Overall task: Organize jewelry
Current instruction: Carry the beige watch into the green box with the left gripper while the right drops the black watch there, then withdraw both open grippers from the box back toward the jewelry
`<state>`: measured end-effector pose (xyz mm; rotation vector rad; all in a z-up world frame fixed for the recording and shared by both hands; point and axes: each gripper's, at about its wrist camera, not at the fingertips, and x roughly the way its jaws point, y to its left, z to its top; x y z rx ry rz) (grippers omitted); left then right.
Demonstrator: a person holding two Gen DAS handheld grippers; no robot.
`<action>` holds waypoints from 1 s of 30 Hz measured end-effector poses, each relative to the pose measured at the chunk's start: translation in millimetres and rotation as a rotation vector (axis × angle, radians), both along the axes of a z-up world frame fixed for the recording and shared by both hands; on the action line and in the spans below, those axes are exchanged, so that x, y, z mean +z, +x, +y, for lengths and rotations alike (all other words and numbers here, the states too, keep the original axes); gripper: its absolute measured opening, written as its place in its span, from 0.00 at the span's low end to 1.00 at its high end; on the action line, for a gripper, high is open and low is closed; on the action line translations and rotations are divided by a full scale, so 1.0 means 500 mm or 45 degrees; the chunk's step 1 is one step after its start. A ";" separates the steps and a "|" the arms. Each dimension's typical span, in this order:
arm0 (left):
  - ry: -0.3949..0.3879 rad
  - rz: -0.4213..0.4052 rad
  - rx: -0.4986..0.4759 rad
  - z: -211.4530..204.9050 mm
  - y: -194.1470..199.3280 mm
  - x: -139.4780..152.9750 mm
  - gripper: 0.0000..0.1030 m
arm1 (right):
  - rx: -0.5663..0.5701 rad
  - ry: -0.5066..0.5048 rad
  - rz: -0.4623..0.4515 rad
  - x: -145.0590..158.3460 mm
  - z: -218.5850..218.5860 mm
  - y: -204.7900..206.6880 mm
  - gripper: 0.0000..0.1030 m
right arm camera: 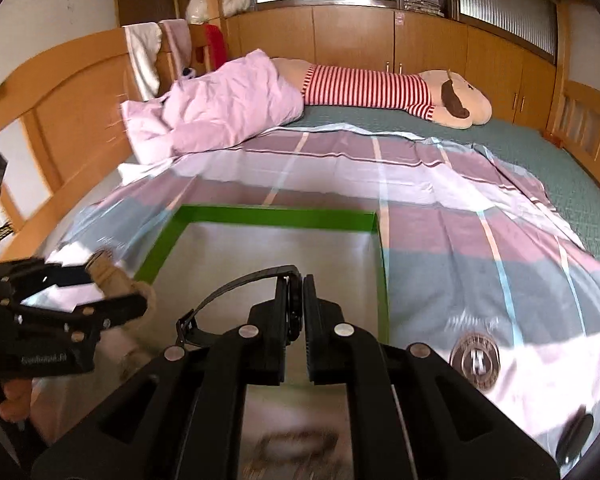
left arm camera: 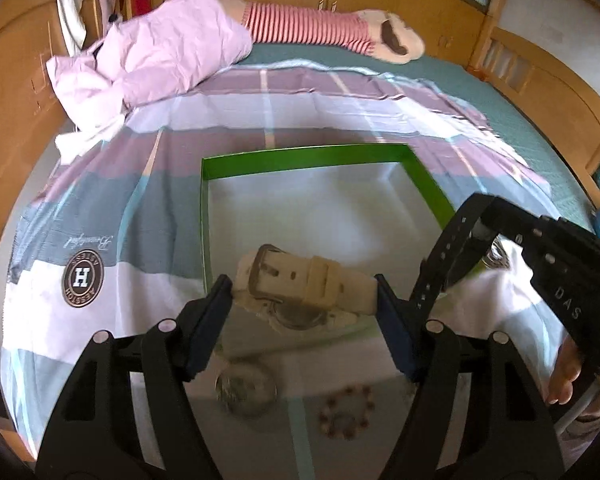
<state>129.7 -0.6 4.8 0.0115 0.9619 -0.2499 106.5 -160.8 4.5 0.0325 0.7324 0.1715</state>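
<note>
A shallow green-rimmed box (left arm camera: 300, 158) with a pale floor lies on the plaid bedsheet; it also shows in the right wrist view (right arm camera: 268, 216). My left gripper (left arm camera: 304, 292) is shut on a cream watch (left arm camera: 300, 280), held over the box's near edge; the watch also shows in the right wrist view (right arm camera: 112, 276). My right gripper (right arm camera: 298, 304) is shut on a black watch strap (right arm camera: 236, 288), held over the box. In the left wrist view that strap (left arm camera: 444, 256) hangs at the right. A silver watch (left arm camera: 246, 390) and a bead bracelet (left arm camera: 346, 412) lie on the sheet below my left gripper.
A pink quilt (left arm camera: 160, 52) and a striped plush toy (left arm camera: 320, 30) lie at the far side of the bed. Wooden cabinets (right arm camera: 380, 40) surround the bed. A round logo (left arm camera: 82, 276) is printed on the sheet left of the box.
</note>
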 end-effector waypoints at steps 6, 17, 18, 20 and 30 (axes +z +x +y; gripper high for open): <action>0.044 0.098 0.021 -0.009 0.080 -0.085 0.68 | -0.063 0.030 0.148 -0.093 -0.007 0.096 0.08; 0.025 0.027 0.017 0.016 0.024 -0.034 0.82 | -0.027 0.038 0.129 -0.034 -0.016 0.019 0.52; 0.008 -0.003 0.012 0.025 0.002 -0.016 0.85 | -0.021 0.021 0.122 -0.023 -0.019 0.002 0.52; -0.022 -0.051 0.004 0.046 -0.046 0.006 0.87 | -0.011 0.003 0.119 -0.013 -0.034 -0.053 0.56; 0.005 0.069 0.126 0.106 -0.129 -0.104 0.68 | -0.149 0.057 0.450 -0.145 -0.104 -0.142 0.41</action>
